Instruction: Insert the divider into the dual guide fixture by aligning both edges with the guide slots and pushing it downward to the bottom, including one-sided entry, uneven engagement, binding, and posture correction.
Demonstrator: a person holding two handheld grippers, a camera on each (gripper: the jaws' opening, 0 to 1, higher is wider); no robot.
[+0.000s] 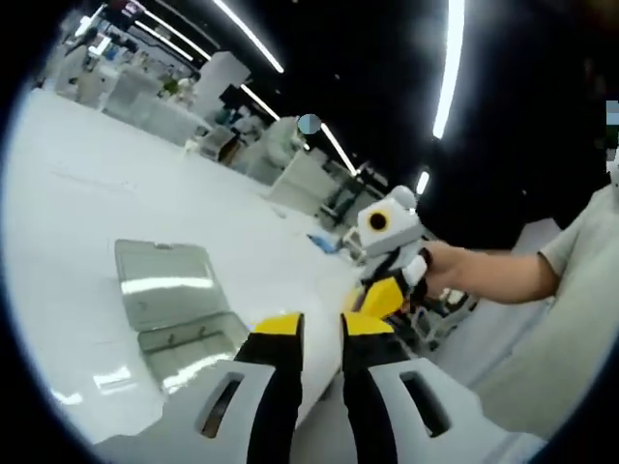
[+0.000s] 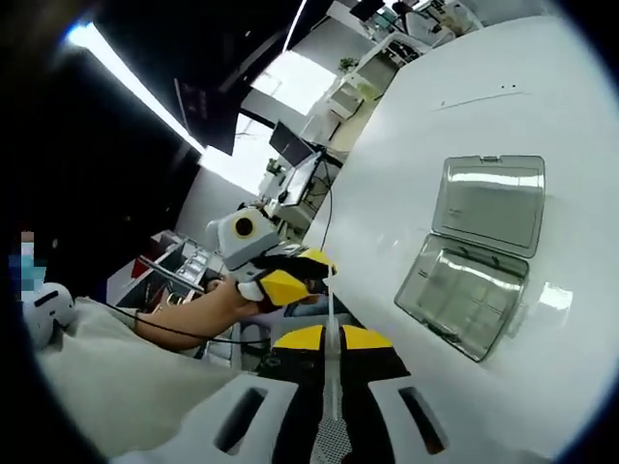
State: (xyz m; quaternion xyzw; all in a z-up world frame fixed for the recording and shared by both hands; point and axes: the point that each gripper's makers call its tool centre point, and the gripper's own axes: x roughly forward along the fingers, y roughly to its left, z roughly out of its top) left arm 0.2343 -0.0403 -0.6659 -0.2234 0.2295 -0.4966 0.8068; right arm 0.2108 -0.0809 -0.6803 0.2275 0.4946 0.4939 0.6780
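Observation:
A clear hinged case (image 1: 164, 290) lies open on the white table (image 1: 68, 193), lid flat at the back and slotted base (image 2: 464, 300) in front. My left gripper (image 1: 321, 329) hovers just right of the base, jaws open with only table showing between them. My right gripper (image 2: 334, 338) is shut on a thin translucent divider (image 2: 331, 304), seen edge-on and sticking up past the yellow tips. It hangs off the table's edge, well short of the case (image 2: 484, 246). Each gripper shows in the other's view, held by a hand: the right gripper (image 1: 392, 285) and the left gripper (image 2: 285, 275).
The person's arm and light shirt (image 1: 561, 319) stand at the table's side. Workbenches and equipment (image 1: 290, 164) crowd the room behind the table. The table's edge (image 2: 338, 261) runs between my right gripper and the case.

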